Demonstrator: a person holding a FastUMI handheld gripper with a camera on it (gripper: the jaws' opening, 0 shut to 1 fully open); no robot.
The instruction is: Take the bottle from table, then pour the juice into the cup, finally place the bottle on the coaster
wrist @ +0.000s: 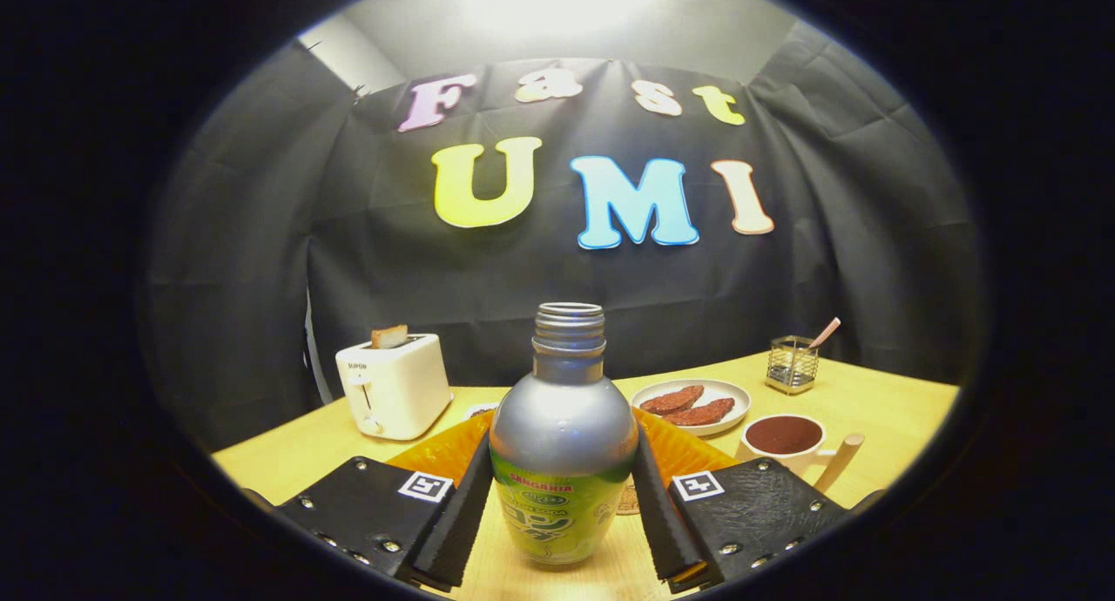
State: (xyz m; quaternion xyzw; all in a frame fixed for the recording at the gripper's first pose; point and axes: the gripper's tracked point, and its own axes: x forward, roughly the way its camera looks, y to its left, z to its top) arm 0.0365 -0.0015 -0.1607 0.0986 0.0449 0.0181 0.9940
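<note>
Bright overhead glare, fisheye-warped dim edges, sharp centre.

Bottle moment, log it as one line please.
stage: grasp | tool: shut on bottle | bottle: upright, uncapped | cup: ahead, right | pour: not yet

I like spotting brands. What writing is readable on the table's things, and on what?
On the bottle: label print, too small and blurred to read; the claw presses its sides with both fingers.
On the toaster: one small word, too small to read.
On the square tags of the claw: code patterns, no words.
</note>
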